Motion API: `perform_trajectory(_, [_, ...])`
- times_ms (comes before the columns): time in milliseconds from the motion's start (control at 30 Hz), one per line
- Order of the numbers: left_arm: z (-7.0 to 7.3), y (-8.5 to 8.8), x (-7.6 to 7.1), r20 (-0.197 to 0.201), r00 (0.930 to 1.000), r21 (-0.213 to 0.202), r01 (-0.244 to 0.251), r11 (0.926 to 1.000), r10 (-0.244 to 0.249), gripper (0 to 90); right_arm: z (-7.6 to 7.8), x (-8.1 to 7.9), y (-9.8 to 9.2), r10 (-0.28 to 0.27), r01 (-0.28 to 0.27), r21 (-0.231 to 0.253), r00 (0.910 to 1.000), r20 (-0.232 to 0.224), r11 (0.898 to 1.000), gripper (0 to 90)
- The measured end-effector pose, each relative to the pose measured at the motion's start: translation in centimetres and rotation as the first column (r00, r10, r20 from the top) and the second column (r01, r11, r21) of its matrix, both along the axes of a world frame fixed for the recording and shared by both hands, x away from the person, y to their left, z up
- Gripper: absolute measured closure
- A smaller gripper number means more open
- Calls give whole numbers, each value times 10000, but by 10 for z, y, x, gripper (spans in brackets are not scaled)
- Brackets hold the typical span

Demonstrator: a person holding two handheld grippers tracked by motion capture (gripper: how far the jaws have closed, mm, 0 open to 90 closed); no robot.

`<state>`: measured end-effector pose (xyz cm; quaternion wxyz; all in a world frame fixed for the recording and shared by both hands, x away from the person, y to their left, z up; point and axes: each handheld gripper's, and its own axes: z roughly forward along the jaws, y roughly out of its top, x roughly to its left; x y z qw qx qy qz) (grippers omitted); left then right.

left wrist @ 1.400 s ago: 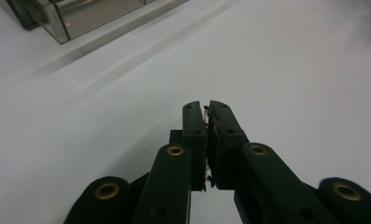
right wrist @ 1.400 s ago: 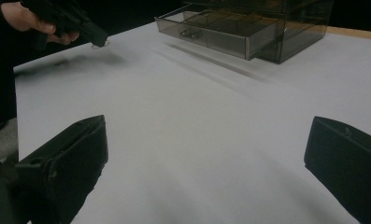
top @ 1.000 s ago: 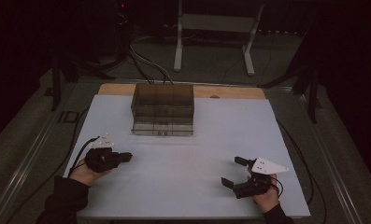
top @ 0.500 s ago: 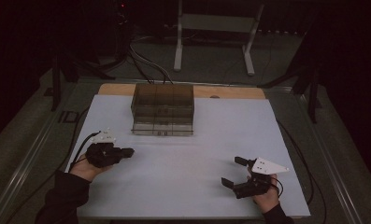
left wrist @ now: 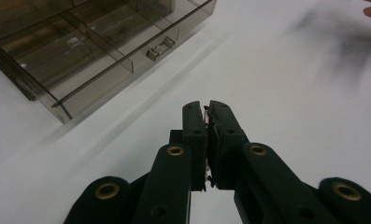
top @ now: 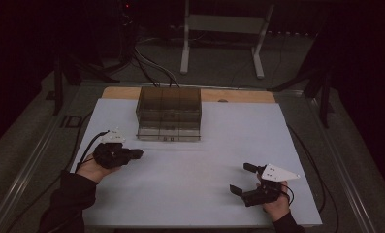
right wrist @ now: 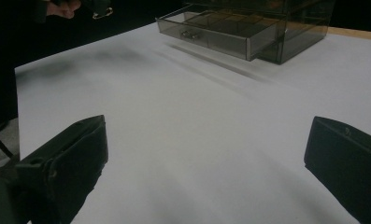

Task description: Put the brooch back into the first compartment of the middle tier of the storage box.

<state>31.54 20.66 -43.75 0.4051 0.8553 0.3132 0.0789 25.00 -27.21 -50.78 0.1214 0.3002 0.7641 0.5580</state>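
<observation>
smoky clear drawer box (top: pixel 169 114), compartments inside

one smoky clear drawer box (top: pixel 169 113) on the table, with one drawer (right wrist: pixel 218 29) pulled out a little and one small handle (left wrist: pixel 160 48) on its front. inside that drawer, several dividers; exact number of compartments hard to tell. one white sheet (top: pixel 195 165) over one wooden tabletop (top: pixel 238 95). two grippers: one left gripper (top: pixel 135 154), one right gripper (top: pixel 242 178), each with two black jaws. two hands, one on each gripper. two cables (top: pixel 90 143) trailing, one per gripper. two light plates (top: pixel 278 172), one atop each gripper. one pale stand (top: pixel 221 29) with two legs on the floor behind the table.
</observation>
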Motion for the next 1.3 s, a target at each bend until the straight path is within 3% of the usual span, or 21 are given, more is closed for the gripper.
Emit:
perform_trajectory(1033, [32,-14,24,369,9991,-109,210,9997,-206,873,1,-1,0,4,-5,30,10000,41,10000,0])
perform_trajectory(1300, [41,-17,31,455,9988,-338,198,9992,-182,873,0,0,1,59,-59,-18,10000,25,10000,0])
